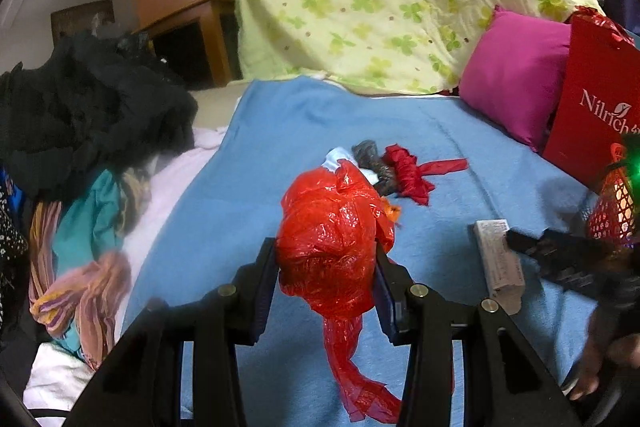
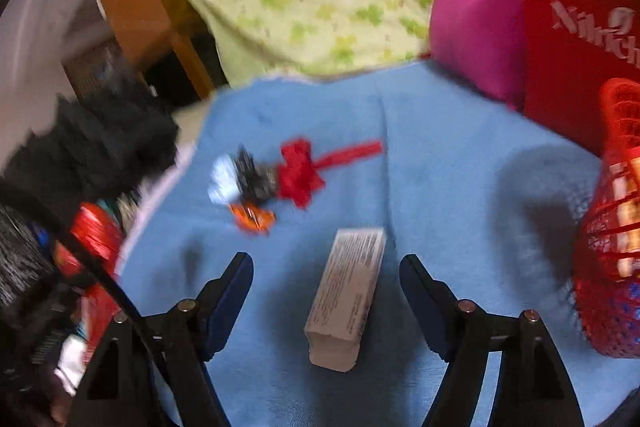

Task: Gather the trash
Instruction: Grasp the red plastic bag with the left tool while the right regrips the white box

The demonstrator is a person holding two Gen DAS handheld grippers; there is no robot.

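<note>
1. left gripper [image 1: 325, 267]: jaws pinched on a crumpled red plastic bag [image 1: 332, 243]. the bag bulges between the two pads, and a twisted tail of it hangs down below the jaws toward the blue blanket [image 1: 280, 123].
2. right gripper [image 2: 326, 277]: jaws spread wide, nothing held. a small white carton [image 2: 346, 297] lies flat on the blanket in the gap between them, touching neither pad, long side running along the fingers. this view is blurred.
3. beyond the right jaws, ahead and a little left: a loose cluster of scraps, namely a red cloth strip [image 2: 304, 171], a dark crumpled wrapper [image 2: 254, 177], a white scrap [image 2: 222, 179] and an orange wrapper [image 2: 254, 217]. all lie on the blanket, well apart from the carton.
4. right of the right jaws: a red mesh basket [image 2: 612, 259], likely the collecting point, though that is a guess; behind it a red paper bag [image 2: 568, 27].
5. left of the left jaws: a clothes heap [image 1: 88, 131], not trash by the look of it.
6. progress, as judged: early to middle. one piece is in hand, the carton is lined up for a grasp but not yet taken, and the scrap cluster is untouched. whether anything has been dropped in the basket cannot be told.
</note>
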